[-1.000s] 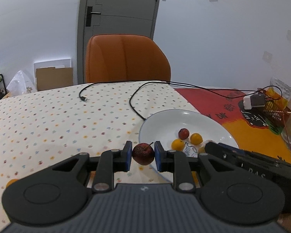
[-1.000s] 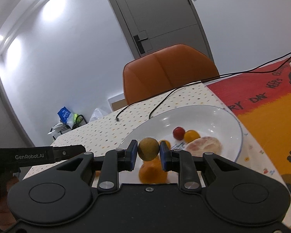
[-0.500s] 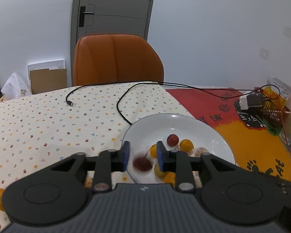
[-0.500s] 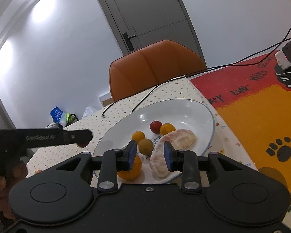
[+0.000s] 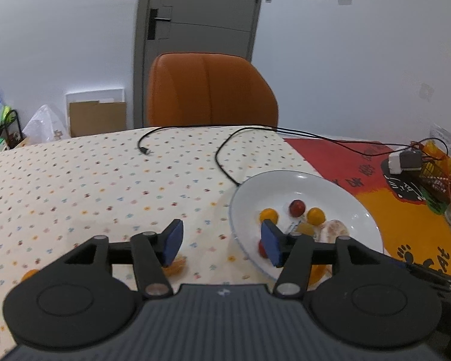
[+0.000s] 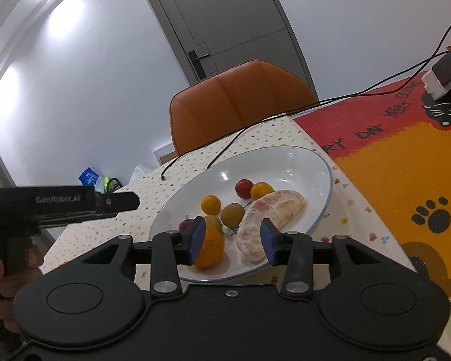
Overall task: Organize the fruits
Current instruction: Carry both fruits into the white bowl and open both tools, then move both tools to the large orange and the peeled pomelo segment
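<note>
Both hand-held grippers, left (image 5: 221, 242) and right (image 6: 232, 237), opening empty over round fruits (image 6: 233, 214) on white plate (image 6: 303, 162)

The black body of the left gripper (image 6: 63, 203), seen from the right wrist view, bears pale lettering that reads "GenRobot.AI". On the red and orange mat (image 6: 385, 138) black capitals run along the curved edge between the two colours: "DAY" and "KEEPS" can be made out, with a fragment ending in "RY" before them; the last word is too small and distorted to read. In the left wrist view the mat's lettering is illegible.
</note>
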`<move>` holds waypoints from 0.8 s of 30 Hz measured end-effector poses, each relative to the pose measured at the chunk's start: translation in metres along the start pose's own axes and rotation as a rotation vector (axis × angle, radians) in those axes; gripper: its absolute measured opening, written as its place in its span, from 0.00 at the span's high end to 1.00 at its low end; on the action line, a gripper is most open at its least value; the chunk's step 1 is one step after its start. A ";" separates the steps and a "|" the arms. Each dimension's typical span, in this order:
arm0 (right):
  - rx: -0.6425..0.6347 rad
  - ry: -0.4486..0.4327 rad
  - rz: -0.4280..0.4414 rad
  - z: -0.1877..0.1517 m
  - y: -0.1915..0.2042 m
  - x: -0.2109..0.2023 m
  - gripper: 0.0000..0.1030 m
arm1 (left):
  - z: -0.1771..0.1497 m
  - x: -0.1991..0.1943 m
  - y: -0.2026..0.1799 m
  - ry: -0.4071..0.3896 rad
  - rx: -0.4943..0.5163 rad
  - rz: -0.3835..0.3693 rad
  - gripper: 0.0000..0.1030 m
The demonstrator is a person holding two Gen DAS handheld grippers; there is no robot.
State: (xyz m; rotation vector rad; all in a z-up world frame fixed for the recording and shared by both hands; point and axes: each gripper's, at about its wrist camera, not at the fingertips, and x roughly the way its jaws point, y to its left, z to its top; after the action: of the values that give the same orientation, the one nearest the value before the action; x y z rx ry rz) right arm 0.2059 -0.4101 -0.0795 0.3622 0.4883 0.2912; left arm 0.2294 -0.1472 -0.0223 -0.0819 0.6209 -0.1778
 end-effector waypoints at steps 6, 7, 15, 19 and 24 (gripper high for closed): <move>-0.022 -0.002 0.008 -0.001 0.013 -0.004 0.53 | 0.000 -0.015 0.015 -0.030 -0.020 0.046 0.22; -0.025 -0.005 0.009 -0.001 0.016 -0.005 0.52 | -0.001 -0.018 0.018 -0.037 -0.019 0.050 0.21; -0.032 -0.016 0.011 0.001 0.030 -0.010 0.37 | -0.005 -0.037 0.038 -0.060 -0.039 0.081 0.10; -0.045 -0.029 0.021 0.000 0.040 -0.014 0.22 | -0.007 -0.047 0.049 -0.076 -0.053 0.093 0.08; -0.055 -0.024 0.027 0.000 0.052 -0.013 0.18 | -0.006 -0.061 0.065 -0.100 -0.082 0.104 0.07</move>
State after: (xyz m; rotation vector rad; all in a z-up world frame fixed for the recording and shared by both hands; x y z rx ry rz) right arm 0.1852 -0.3682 -0.0537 0.3187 0.4513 0.3251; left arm 0.1861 -0.0717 -0.0010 -0.1362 0.5315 -0.0472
